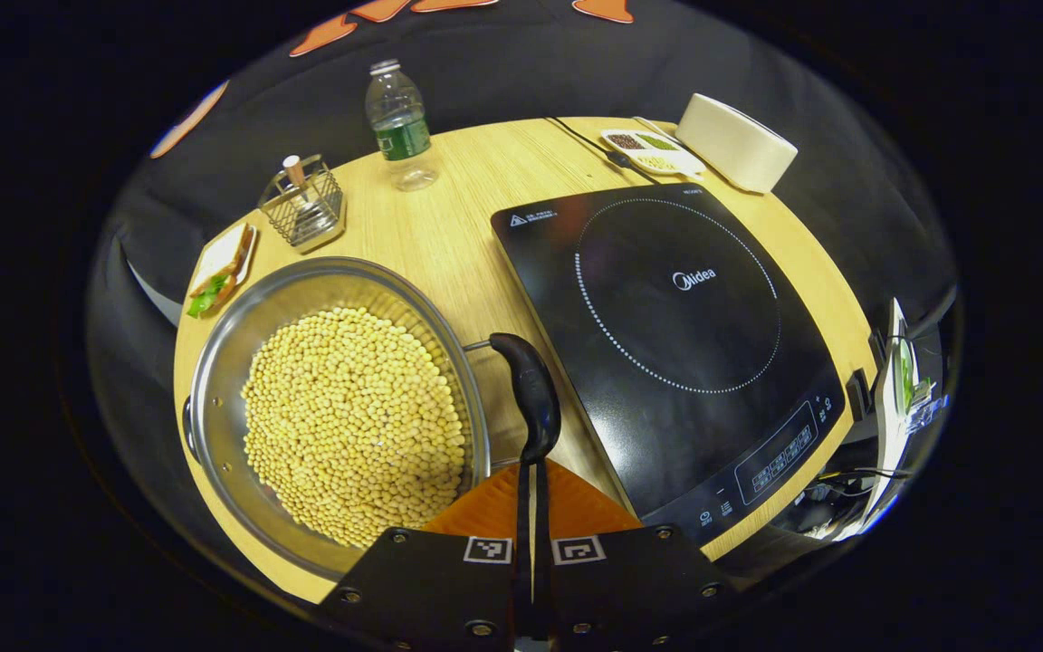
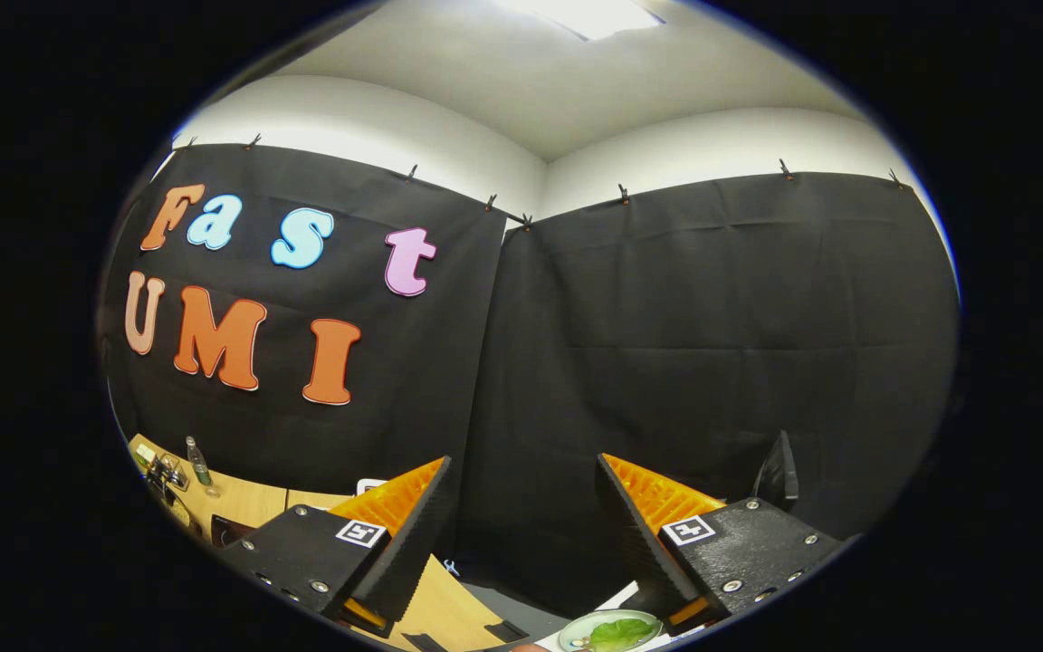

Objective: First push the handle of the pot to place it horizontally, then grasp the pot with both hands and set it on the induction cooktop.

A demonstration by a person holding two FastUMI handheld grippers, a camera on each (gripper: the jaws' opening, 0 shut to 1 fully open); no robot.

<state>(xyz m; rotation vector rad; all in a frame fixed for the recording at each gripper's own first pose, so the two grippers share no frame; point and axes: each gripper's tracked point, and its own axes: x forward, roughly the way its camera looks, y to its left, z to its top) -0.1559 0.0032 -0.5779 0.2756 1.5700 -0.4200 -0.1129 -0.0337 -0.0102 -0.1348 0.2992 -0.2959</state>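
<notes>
A light wood-grain table (image 1: 449, 226) carries everything in the left gripper view, with black cloth hanging behind its far edge. The steel pot (image 1: 214, 380), full of yellow soybeans (image 1: 354, 421), sits at the table's near left edge. Its black handle (image 1: 531, 398) runs along the pot's right side toward the near edge, between the pot and the induction cooktop (image 1: 666, 353), which occupies the near right part of the table. The cooktop's glass bears the brand "Midea" inside a dotted ring, a small warning label at its far left corner and a touch panel at its near right corner; the smaller print is too fine to read.

The left gripper (image 1: 531, 507) has its fingers pressed together with no gap, their tips just at the end of the handle.

At the far edge stand a clear water bottle (image 1: 401, 127) with a green label, a wire caddy (image 1: 304, 206), a divided dish of spices (image 1: 653, 151) and a white box (image 1: 736, 142). A plate with a sandwich (image 1: 223, 270) lies at the left edge.

In the right gripper view the right gripper (image 2: 521, 534) points up at the cloth wall, white walls and ceiling, jaws spread wide and empty.
</notes>
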